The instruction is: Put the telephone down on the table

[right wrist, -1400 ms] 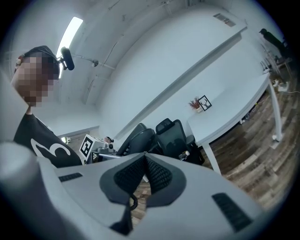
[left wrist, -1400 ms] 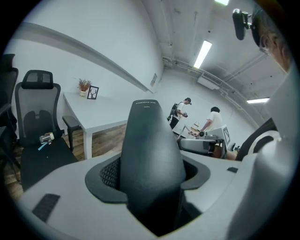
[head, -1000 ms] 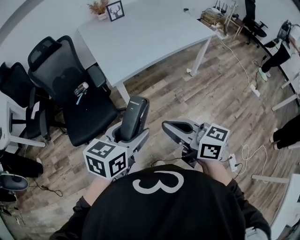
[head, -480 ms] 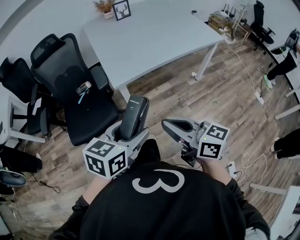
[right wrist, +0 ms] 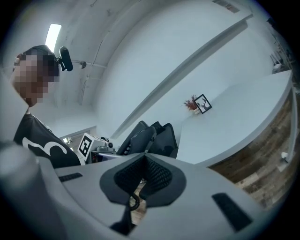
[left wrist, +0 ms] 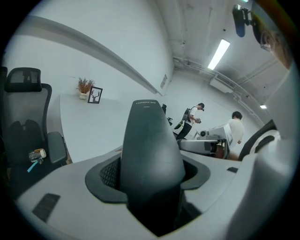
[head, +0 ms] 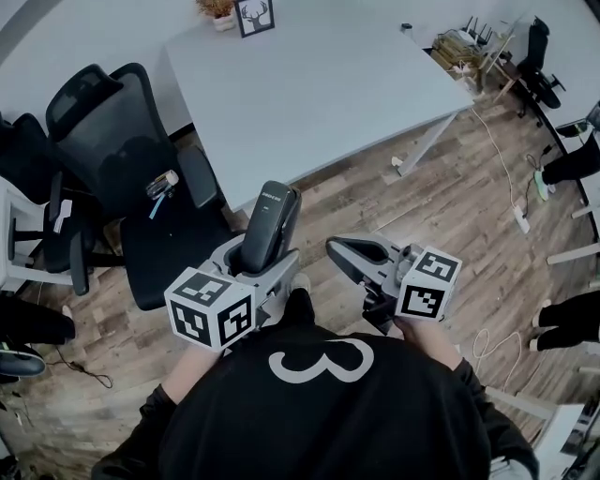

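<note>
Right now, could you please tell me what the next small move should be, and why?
Probably carry the left gripper forward over the white table: it grips the black telephone handset upright, above wooden floor short of the table's edge.

Black office chair (head: 112, 122) over on the left, a small clear object (head: 161, 181) lying on its seat. Framed deer picture (head: 254, 15) just beside a dried plant (head: 216, 7). White cable (head: 497, 155) trails across the wood floor (head: 375, 202).

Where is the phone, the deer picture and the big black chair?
telephone (head: 270, 225), head view, middle of its dark body.
deer picture (head: 253, 15), head view, centre of the frame.
black chair (head: 117, 141), head view, on its backrest.
</note>
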Demonstrator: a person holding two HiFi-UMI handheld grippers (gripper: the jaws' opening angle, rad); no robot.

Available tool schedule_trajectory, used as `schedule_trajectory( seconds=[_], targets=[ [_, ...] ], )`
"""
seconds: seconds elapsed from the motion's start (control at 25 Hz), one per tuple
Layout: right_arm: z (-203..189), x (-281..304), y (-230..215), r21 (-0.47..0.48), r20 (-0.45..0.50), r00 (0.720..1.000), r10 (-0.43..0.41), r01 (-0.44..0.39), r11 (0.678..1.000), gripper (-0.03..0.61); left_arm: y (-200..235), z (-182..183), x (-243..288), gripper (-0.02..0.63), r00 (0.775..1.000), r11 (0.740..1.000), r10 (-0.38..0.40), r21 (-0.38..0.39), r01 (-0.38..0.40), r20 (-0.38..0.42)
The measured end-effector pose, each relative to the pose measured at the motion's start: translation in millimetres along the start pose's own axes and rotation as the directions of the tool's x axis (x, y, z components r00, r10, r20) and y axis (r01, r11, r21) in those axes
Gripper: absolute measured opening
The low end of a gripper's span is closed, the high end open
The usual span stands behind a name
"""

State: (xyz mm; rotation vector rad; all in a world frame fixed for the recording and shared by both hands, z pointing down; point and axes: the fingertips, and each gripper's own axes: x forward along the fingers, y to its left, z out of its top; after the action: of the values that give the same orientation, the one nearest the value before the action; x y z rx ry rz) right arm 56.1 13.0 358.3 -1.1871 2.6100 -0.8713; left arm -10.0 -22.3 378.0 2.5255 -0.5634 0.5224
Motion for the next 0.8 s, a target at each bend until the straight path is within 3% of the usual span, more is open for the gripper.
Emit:
schedule_trajectory(
  seconds=[0.2, 0.48, 0.8],
  targets=[
    [39.6, 41.4, -40.8, 0.069, 0.001, 0.999, 0.051, -0.051, 0.996, 0.008, 50.5, 39.8, 28.7, 0.29, 1.0, 0.999, 0.022, -0.034, -0.021, 0.015],
    [106.1, 120.8, -104.1, 0.039, -0.042, 0.998, 0.052, -0.05, 0.998, 0.008, 138.1, 103.9, 62.2, 0.29, 0.998, 0.995, 0.063, -0.081, -0.062, 0.014],
    [104.3, 123.5, -113.4, 0.016, -0.044, 0.996, 0.083, -0.082, 0.996, 0.008, 143.3, 107.4, 66.3, 0.29, 0.994, 0.993, 0.098, -0.065, -0.095, 0.051]
  ],
)
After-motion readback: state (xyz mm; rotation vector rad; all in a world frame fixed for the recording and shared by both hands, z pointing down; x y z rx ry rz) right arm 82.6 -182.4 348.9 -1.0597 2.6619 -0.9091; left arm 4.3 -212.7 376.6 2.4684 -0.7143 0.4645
